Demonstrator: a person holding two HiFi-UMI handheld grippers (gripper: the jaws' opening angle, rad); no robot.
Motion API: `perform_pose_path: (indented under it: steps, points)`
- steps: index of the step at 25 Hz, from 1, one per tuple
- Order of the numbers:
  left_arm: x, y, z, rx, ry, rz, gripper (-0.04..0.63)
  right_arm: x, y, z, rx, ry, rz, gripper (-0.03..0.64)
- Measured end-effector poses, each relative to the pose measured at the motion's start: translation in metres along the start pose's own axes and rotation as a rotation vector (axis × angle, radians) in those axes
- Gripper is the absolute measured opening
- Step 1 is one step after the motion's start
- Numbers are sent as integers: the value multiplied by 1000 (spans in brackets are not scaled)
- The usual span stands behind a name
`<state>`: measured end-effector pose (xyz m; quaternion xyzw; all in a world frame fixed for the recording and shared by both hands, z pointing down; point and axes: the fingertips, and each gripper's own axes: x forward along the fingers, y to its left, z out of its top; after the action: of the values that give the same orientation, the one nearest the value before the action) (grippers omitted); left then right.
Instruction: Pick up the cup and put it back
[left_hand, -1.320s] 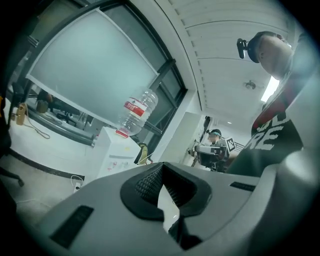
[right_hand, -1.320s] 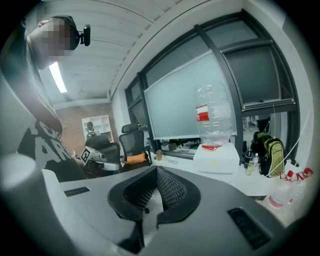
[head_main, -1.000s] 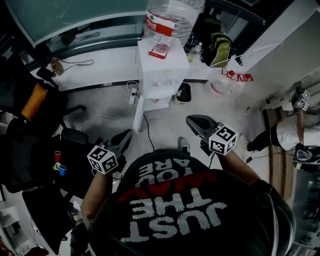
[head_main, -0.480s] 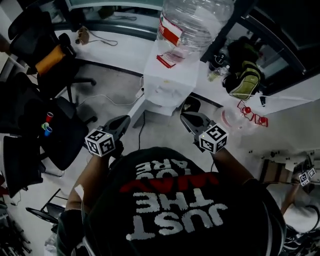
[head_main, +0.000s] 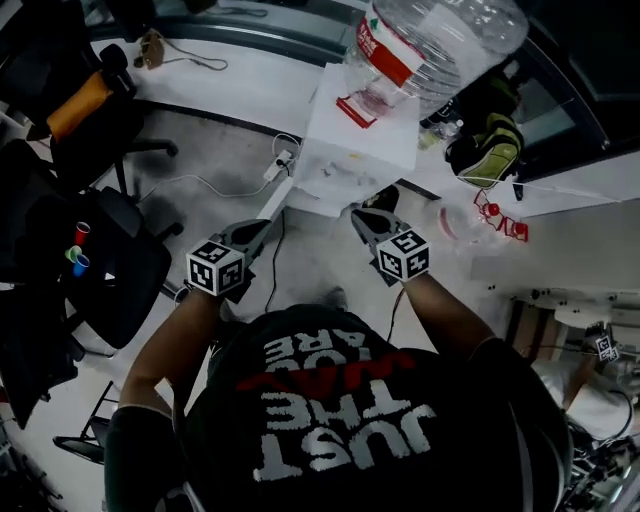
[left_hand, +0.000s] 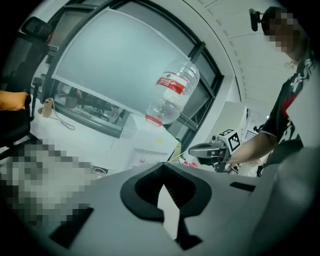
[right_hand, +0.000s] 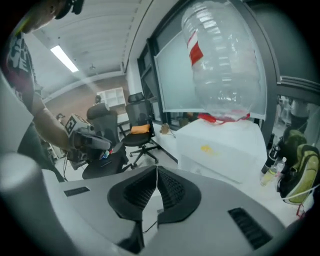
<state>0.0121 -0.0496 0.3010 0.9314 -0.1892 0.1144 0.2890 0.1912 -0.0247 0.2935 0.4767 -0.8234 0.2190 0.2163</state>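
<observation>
1. The left gripper (left_hand: 163, 167) is held up in front of the person, jaws closed tip to tip, nothing caught between them.
2. Same deal for the right gripper (right_hand: 156, 170): jaws are pressed together and nothing is being carried.
3. Both grippers are pointed at a white water dispenser (head_main: 360, 130), right gripper nearer to it, neither touching it.
4. A big clear bottle (head_main: 440, 45) with a red label is seated upside down on top of the dispenser.
5. The cups (head_main: 76, 250) (red, green and blue, pretty tiny in the head view) are found on the seat of a black chair (head_main: 125, 280), off to the person's left and well apart from both grippers. Which one is "the cup" can't be told.
6. A green and black bag (head_main: 485, 150) is parked on the desk (head_main: 240, 85) just beside the dispenser.
7. An orange cushion (head_main: 75, 105) is seen on another chair near the desk's edge.
</observation>
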Motion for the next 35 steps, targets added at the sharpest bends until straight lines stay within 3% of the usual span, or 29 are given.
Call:
perform_pose_path:
  steps: [5,15,24,31,35]
  points:
    - [19,48,-51,-51,15,-10,8,62,-3,-56,-23,155,-19,34]
    - [91,144,-217,-172,19,102,8,212,-68,-207,-162,321,-5,35]
    - [175,190,-363,-155,63,110,8,326,-161,-364,-277,393,-38,37]
    - [209,225,-422,-124,105,106,8,387,-219,-437,-391,442,-68,41]
    - [222,241,-448,-126,124,91,8,422,-243,-461,-425,482,-99,132]
